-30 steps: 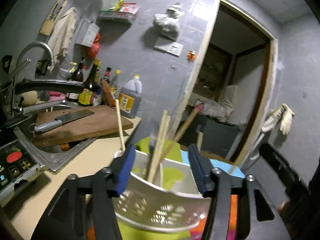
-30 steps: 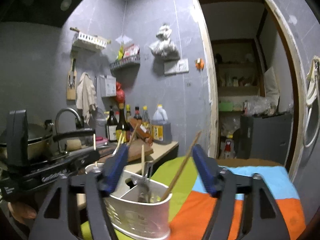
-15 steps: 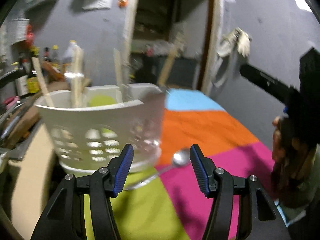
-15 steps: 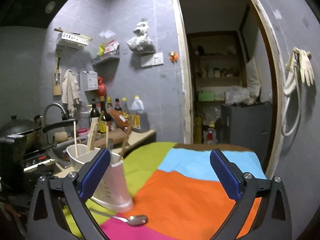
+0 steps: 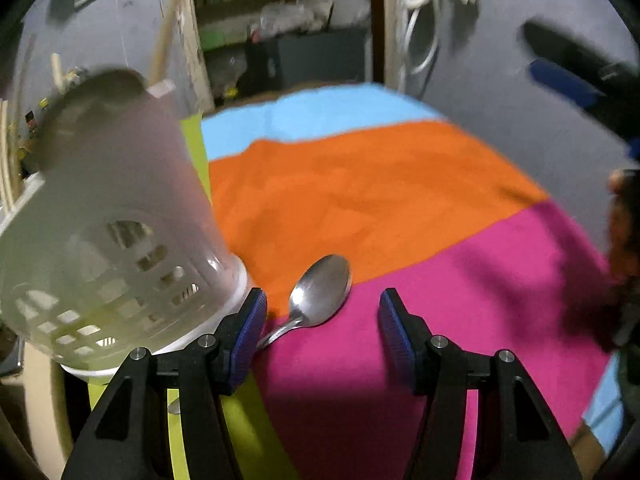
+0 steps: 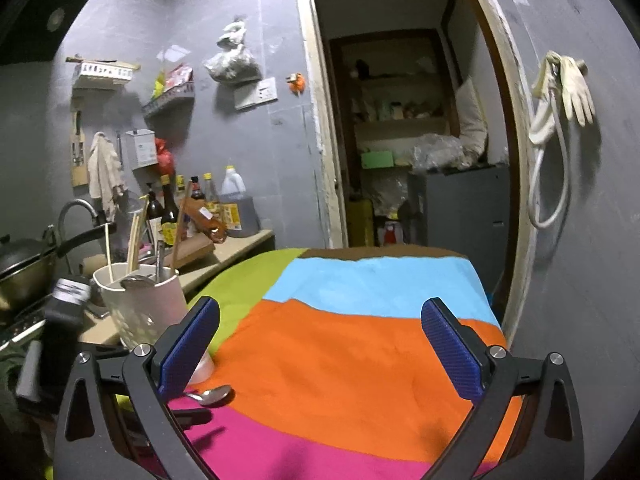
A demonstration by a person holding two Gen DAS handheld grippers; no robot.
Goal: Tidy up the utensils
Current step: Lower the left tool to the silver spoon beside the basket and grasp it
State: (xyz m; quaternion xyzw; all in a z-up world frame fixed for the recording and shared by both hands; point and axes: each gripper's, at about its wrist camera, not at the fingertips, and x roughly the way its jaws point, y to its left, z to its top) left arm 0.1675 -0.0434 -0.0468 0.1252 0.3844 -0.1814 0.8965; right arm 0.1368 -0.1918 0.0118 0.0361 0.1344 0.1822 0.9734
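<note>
A metal spoon (image 5: 320, 292) lies on the striped cloth, its bowl on the orange-magenta border; it also shows in the right wrist view (image 6: 212, 395). My left gripper (image 5: 322, 320) is open and empty, low over the cloth, its jaws either side of the spoon. A white perforated utensil holder (image 5: 108, 224) stands just left of it, blurred; in the right wrist view the holder (image 6: 140, 312) holds chopsticks and a spoon. My right gripper (image 6: 320, 340) is wide open and empty above the orange stripe.
The cloth (image 6: 360, 360) has green, blue, orange and magenta stripes. Left is a counter with bottles (image 6: 200, 208), a cutting board, a sink faucet (image 6: 76, 212) and a wok (image 6: 20, 268). A doorway (image 6: 408, 140) opens behind. Gloves (image 6: 568, 88) hang on the right wall.
My left gripper has swung right and down from the holder to the spoon. My right gripper has opened wide and drawn back from the holder to over the cloth.
</note>
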